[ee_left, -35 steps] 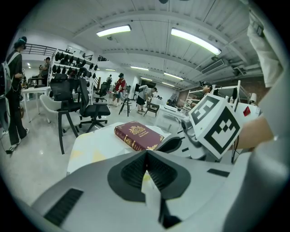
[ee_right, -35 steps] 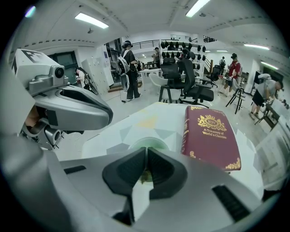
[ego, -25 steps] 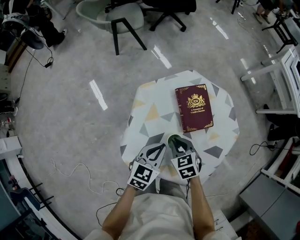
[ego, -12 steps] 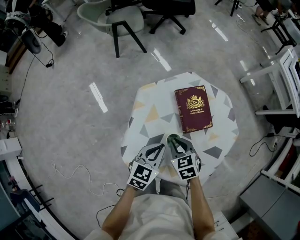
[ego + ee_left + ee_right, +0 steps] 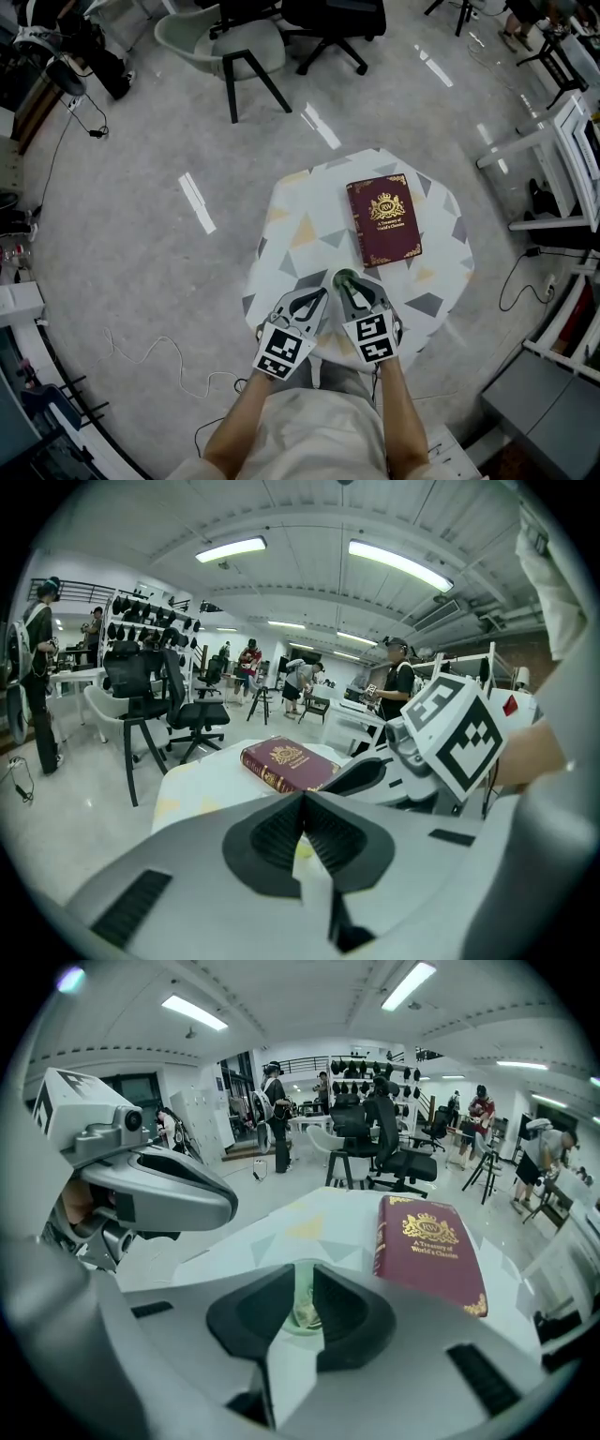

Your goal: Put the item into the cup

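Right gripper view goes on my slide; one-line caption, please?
Right gripper, jaws slightly apart, lined up on the green cup on the table; book beside it, left gripper alongside.

**Right tool parted over the green cup**

The right tool (image 5: 305, 1271) has its jaws slightly apart. Through the narrow gap shows a green cup (image 5: 303, 1296) with a pale item (image 5: 306, 1315) inside. A maroon book (image 5: 427, 1251) lies on the table (image 5: 272, 1232) to the right. The left tool (image 5: 150, 1185) hangs at left.

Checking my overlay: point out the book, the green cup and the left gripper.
red book (image 5: 384, 222), head view, cover centre.
green cup (image 5: 305, 1277), right gripper view, inner wall.
left gripper (image 5: 324, 293), head view, between fingertips.
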The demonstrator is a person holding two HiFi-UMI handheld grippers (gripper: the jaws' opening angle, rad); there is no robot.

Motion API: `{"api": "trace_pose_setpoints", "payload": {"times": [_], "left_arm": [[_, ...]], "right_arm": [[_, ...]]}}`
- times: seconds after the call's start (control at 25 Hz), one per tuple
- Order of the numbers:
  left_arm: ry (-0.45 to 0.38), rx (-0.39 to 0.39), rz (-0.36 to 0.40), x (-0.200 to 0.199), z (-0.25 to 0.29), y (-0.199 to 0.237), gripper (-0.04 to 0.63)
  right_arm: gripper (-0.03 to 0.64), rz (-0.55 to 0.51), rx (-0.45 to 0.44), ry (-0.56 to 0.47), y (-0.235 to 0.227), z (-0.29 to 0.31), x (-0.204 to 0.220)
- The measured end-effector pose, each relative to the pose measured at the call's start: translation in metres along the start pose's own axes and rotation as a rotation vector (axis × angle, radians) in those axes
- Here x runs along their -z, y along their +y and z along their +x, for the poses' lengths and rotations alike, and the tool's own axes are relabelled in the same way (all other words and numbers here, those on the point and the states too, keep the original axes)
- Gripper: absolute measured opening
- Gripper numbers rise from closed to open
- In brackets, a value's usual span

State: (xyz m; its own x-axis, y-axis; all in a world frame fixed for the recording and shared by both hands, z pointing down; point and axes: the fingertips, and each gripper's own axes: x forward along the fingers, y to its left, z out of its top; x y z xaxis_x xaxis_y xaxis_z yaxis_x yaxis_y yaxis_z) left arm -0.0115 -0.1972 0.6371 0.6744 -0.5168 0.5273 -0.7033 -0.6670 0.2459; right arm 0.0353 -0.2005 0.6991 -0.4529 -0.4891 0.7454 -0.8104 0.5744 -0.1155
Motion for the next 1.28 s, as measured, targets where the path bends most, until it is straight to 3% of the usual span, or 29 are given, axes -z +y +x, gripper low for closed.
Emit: {"api": "trace_pose_setpoints", "payload": {"times": [0.44,1.28], "left_arm": [[-0.018,0.012,0.04,-0.014,-0.012,-0.001,0.011],[-0.124,0.111,0.187,-0.073,-0.064,-0.022,0.011]], "right_arm": [[0.066,0.02,0.036,-0.11,-0.001,-0.033,-0.019],[0.051,0.077,0.23,-0.404,0.012,-0.148,-0.068]]}}
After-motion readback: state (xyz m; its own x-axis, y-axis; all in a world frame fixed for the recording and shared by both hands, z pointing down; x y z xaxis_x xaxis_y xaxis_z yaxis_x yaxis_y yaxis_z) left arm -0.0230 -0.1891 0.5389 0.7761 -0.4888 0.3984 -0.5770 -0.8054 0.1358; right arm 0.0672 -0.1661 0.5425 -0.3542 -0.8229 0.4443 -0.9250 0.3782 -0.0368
